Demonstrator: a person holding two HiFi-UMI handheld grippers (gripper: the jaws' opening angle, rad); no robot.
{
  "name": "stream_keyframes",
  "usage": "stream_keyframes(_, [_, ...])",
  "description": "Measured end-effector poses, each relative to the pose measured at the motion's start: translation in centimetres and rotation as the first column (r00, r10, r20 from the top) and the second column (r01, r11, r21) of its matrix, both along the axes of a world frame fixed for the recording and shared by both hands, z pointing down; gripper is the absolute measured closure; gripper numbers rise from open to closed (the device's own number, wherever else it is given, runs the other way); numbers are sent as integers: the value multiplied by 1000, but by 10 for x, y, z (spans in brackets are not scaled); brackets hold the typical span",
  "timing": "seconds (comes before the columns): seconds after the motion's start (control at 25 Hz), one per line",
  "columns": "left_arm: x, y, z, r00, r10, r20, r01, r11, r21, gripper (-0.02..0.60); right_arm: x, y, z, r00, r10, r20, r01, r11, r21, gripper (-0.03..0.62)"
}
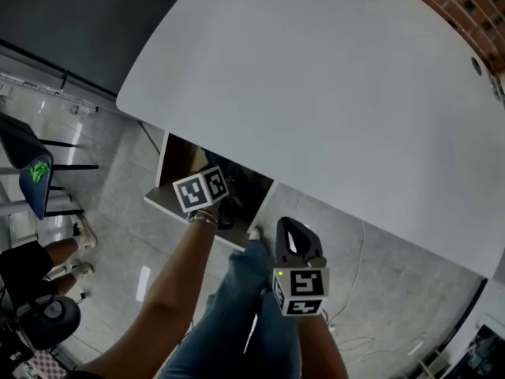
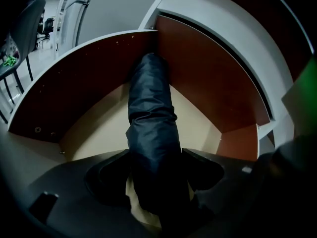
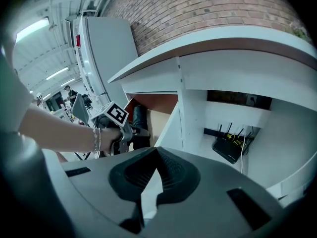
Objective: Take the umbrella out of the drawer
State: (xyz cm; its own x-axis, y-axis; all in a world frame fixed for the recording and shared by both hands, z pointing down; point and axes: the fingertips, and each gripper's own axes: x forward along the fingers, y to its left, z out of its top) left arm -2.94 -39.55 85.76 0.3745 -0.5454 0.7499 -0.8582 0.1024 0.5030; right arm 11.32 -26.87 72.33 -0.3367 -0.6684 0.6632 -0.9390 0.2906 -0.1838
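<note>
left gripper view: jaws straddle umbrella [image 2: 151,128] in drawer [image 2: 89,86]

Drawer [image 2: 74,98] open-topped; umbrella [image 2: 151,118] fills middle, bare floor both sides; tabletop [image 1: 331,93] overhangs rear.

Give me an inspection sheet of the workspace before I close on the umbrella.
Surface: white desk top, bare; its drawer stands open below.
Job's things: dark umbrella in its sleeve, lying lengthwise on the drawer floor.
Clutter: nothing seen.
Grippers: left gripper open, jaws astride the umbrella; right gripper shut, empty, outside the drawer.
Cables: router under the desk with cables plugged in, away from the drawer.
Surroundings: brick wall, chair, a bystander's legs to the left.
</note>
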Motion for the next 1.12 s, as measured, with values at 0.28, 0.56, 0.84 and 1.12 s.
stream_keyframes(0.28, [0, -10, 15, 998, -59, 34, 61, 997, -55, 264, -1, 3, 13, 1000, 2, 4, -2, 1000, -31, 602])
stream_keyframes(0.56, [-4, -10, 16, 985, -134, 109, 130, 991, 40, 265, -18, 5, 10, 999, -26, 42, 28, 999, -39, 601])
stream_keyframes(0.84, [-2, -8, 13, 979, -175, 106, 172, 984, 37, 313, -21, 11, 0, 997, -27, 78, 28, 1000, -8, 602])
stream_keyframes(1.12, [-5, 0, -6, 978, -192, 80, 189, 981, 47, 328, -4, 17, -10, 991, 60, 116, -63, 998, 19, 602])
